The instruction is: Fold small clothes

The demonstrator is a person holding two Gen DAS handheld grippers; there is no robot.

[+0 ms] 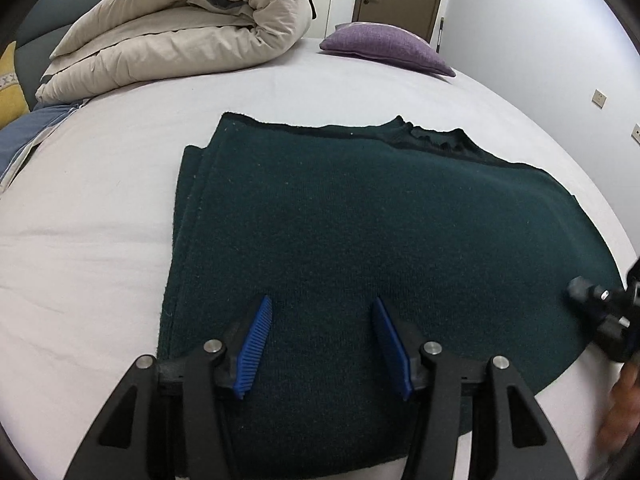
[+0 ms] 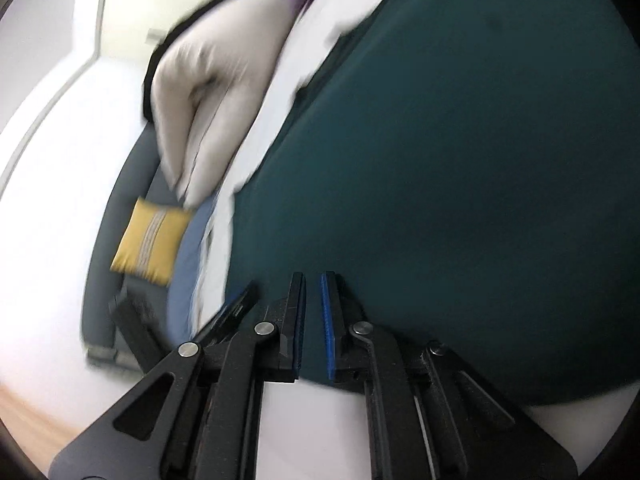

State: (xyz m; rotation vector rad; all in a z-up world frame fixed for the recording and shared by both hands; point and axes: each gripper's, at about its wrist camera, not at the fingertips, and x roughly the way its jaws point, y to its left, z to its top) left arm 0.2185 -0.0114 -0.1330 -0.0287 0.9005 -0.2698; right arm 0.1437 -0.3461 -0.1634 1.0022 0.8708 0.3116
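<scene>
While the dark green sweater [image 1: 360, 240] is lying flat on the white bed sheet [image 1: 100, 220], already folded along its left side into stacked layers, both claws are working at its near hem. The sweater's long axis is running away from the cameras, from the near hem toward the collar [image 1: 432, 140] at the far edge.

The left claw [image 1: 322, 344] is hovering directly over the near hem, left of centre, with its blue pads [image 1: 256, 344] standing apart and no cloth between them. The sweater is extending forward and to the right of this claw.

The right claw [image 2: 314, 320] is sitting at the near right corner of the sweater, its pads drawn almost together; its view is blurring, and a pinch on cloth cannot be confirmed. In the left wrist view it is appearing at the right edge [image 1: 600, 312].

The hem is therefore lying closest to both claws, and the next fold is judged likely to be carrying the hem toward the collar. A rolled beige duvet [image 1: 180, 32] and a purple pillow [image 1: 384, 46] are lying well beyond the collar.
</scene>
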